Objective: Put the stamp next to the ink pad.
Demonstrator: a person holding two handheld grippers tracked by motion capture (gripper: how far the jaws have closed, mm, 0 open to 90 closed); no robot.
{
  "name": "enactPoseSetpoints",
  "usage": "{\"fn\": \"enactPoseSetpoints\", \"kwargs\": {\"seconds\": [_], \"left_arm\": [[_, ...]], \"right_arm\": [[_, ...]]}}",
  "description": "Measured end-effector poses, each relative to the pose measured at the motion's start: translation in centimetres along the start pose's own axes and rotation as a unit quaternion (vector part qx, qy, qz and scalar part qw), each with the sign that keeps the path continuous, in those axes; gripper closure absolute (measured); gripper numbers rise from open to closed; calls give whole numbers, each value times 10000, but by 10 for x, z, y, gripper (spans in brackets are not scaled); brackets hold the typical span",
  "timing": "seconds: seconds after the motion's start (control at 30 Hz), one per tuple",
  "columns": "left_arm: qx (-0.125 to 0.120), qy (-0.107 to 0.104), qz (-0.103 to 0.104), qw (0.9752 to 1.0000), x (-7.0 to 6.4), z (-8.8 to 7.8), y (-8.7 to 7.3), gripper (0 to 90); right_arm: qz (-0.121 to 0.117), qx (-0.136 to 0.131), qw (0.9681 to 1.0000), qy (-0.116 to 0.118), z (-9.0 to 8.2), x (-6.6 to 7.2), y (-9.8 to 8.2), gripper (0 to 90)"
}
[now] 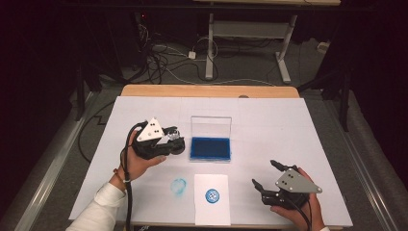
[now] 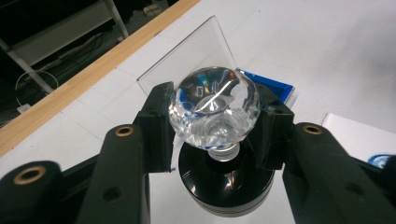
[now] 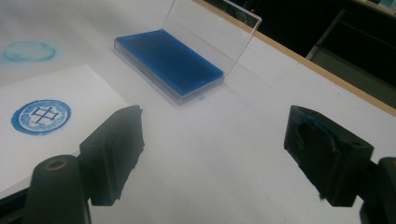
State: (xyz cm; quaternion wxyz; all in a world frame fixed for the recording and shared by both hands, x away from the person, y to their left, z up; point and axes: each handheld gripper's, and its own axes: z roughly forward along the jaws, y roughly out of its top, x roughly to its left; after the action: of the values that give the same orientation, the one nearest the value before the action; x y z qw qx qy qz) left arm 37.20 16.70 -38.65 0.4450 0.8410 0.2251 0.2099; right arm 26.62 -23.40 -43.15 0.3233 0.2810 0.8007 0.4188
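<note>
A stamp with a clear faceted crystal knob (image 2: 214,106) and a round black base (image 2: 224,184) sits between the pads of my left gripper (image 1: 174,140), which is shut on the knob. It hovers just left of a blue ink pad (image 1: 210,148) in a case with a clear lid (image 1: 210,126) standing open. A white card (image 1: 211,199) near the front edge bears a round blue stamp print (image 1: 212,195). My right gripper (image 1: 264,176) rests open at the front right, nothing between its jaws. In the right gripper view the ink pad (image 3: 168,60) and the print (image 3: 41,116) lie ahead.
A smudged blue ring (image 1: 178,186) marks the white table cover (image 1: 288,125) left of the card. The wooden table edge (image 1: 207,90) runs along the back. Cables and desk legs lie on the floor beyond.
</note>
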Motion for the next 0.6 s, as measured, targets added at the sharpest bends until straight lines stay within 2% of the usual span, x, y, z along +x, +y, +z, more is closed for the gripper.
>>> {"fn": "enactPoseSetpoints", "kwargs": {"seconds": [0.07,0.23,0.6], "left_arm": [[40,-49,-25,10000,2,5,-1,547],[235,53,44,9997,3,16,-3,547],[408,28,-178,9990,17,39,-15,547]], "right_arm": [[-20,33,10000,0,0,0,-1,201],[1,18,10000,-19,-2,1,-1,204],[-7,62,10000,-10,-3,0,-3,205]]}}
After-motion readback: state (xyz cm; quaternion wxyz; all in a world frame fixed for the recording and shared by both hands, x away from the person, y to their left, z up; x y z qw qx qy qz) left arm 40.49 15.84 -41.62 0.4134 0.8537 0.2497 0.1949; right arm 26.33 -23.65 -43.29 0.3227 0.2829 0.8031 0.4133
